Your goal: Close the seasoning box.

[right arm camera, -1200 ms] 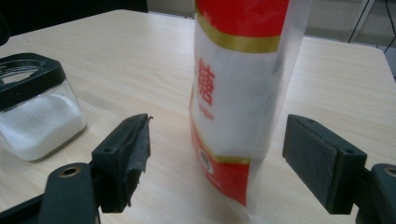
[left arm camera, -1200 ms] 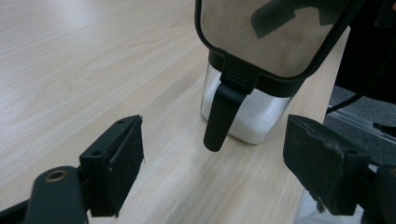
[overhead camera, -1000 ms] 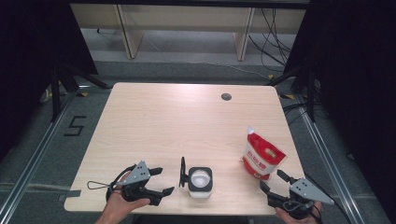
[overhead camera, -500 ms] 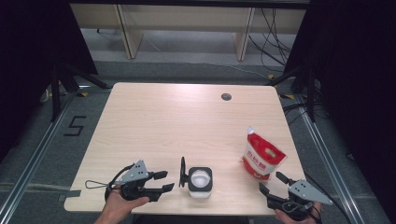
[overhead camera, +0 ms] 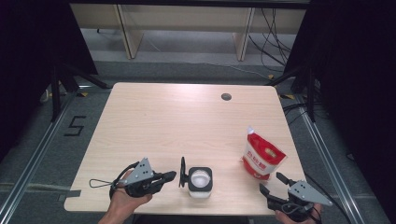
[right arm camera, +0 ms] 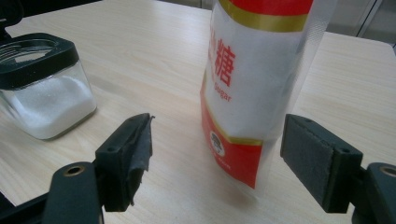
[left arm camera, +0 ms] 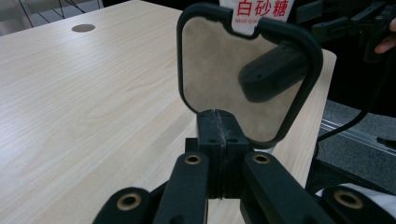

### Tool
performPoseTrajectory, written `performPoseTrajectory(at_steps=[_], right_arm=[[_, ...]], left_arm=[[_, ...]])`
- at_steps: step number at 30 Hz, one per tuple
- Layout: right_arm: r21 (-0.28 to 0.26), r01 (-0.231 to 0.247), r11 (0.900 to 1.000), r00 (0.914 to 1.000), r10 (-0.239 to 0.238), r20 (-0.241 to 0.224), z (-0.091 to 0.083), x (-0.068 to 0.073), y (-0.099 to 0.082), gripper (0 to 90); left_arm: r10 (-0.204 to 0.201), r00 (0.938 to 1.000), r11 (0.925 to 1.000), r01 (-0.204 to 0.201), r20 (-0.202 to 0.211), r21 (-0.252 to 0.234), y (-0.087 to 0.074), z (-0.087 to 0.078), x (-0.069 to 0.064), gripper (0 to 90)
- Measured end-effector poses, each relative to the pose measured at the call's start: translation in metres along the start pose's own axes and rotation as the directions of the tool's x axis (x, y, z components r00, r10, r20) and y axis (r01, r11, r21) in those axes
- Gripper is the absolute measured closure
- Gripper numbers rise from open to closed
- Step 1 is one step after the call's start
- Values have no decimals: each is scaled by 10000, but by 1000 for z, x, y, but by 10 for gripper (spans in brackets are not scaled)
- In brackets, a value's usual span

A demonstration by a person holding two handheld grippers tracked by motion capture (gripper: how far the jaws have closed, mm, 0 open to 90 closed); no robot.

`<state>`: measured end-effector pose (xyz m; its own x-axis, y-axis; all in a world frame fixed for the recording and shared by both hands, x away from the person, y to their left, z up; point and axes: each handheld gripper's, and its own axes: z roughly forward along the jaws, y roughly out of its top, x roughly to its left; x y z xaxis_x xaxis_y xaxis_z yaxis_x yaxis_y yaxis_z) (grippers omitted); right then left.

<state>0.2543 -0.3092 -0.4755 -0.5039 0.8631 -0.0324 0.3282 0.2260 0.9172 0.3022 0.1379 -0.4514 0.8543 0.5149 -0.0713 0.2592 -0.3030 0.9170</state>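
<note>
A square glass jar of white sugar stands near the table's front edge, its black hinged lid flipped upright on its left. My left gripper lies just left of the lid; its jaws have just been closing and are now shut with nothing between them. In the left gripper view the joined jaws point at the lid's underside. A red and white sugar bag stands at the right. My right gripper is open just in front of it, with its pads apart from the bag.
The wooden table has a round cable hole near its far edge. The jar sits left of the bag in the right gripper view. Dark floor, rails and cables surround the table.
The left gripper's jaws have gone from wide open to shut. The left hand has shifted slightly. The right gripper, jar and bag have stayed where they were.
</note>
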Motion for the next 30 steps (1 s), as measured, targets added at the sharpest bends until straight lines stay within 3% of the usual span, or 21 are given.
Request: performPoseTrajectory(at_steps=[2,6,9,14,16,20,23,24,25,29,30], right_arm=[[178,-524,9985,9986,525,-53,-1,4,0,263],[83,-258,9996,9996,259,-119,0,3,0,264],[149,-349,9993,9993,350,-128,-1,3,0,267],[156,-375,9992,9992,377,-117,0,3,0,267],[151,-355,9993,9993,357,-131,0,3,0,268],[145,-259,9996,9996,261,-138,0,3,0,270],[178,-366,9992,9992,368,-136,0,3,0,270],[273,-600,9978,9982,602,-66,-1,5,0,270],[195,-480,9987,9988,482,-109,0,4,0,271],[275,-522,9983,9986,524,-52,-1,5,0,270],[252,-519,9983,9986,521,-78,-1,5,0,270]], left_arm=[[-35,10000,10000,35,-29,62,2,1,0,892],[-180,9998,9998,180,14,-3,4,3,-1,892],[-254,9996,9997,255,95,-65,7,3,-4,892],[112,9997,9997,-107,233,-202,13,3,-5,892],[-91,9999,9998,94,127,-188,14,2,-6,892],[-2,10000,9998,4,89,-219,18,3,-6,891],[69,9998,9996,-63,181,-293,21,4,-6,891],[130,9998,9997,-127,145,-215,23,4,-7,891],[-26,9998,9995,31,176,-311,24,6,-9,891],[325,9987,9992,-315,402,-231,28,11,-12,891],[243,9986,9994,-231,460,-260,29,13,-14,890]])
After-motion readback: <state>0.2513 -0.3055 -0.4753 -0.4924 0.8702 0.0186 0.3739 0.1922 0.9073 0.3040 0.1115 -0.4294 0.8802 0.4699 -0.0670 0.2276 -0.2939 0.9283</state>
